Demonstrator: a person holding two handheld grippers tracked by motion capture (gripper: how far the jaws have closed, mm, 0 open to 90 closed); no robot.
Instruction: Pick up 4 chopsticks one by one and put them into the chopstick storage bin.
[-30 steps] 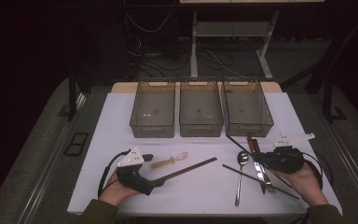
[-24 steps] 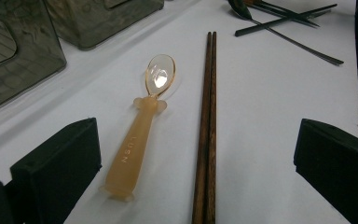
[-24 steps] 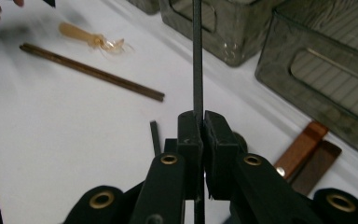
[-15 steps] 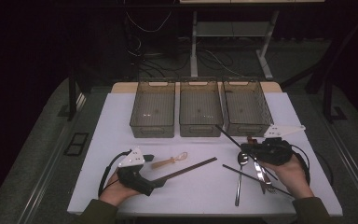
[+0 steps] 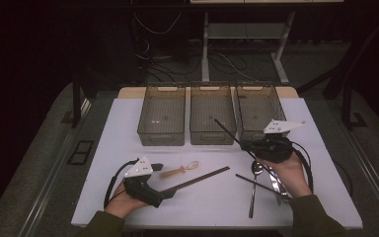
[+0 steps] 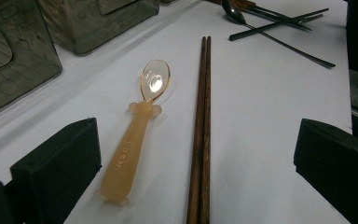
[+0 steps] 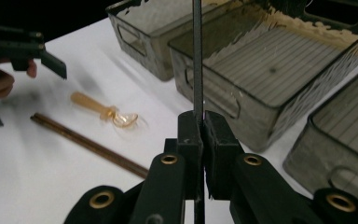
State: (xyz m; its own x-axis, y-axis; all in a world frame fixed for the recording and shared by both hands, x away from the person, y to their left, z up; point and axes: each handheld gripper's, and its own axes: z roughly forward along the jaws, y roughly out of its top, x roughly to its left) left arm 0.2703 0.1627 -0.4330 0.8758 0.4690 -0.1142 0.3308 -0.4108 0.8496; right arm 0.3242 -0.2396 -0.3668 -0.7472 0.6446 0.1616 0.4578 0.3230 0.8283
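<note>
Now the right gripper [image 5: 249, 144], clenched on a black chopstick [image 5: 225, 129], has lifted toward the bins; the amber spoon [image 6: 137, 128] reads "LUSN"; the left gripper [image 5: 154, 168] stands released.

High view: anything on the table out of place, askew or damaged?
Nothing looks damaged or spilled. The three bins stand upright in a row. The right gripper is shut on a thin black chopstick; the remaining dark cutlery lies criss-crossed near the right hand, not aligned like the brown chopsticks.
</note>
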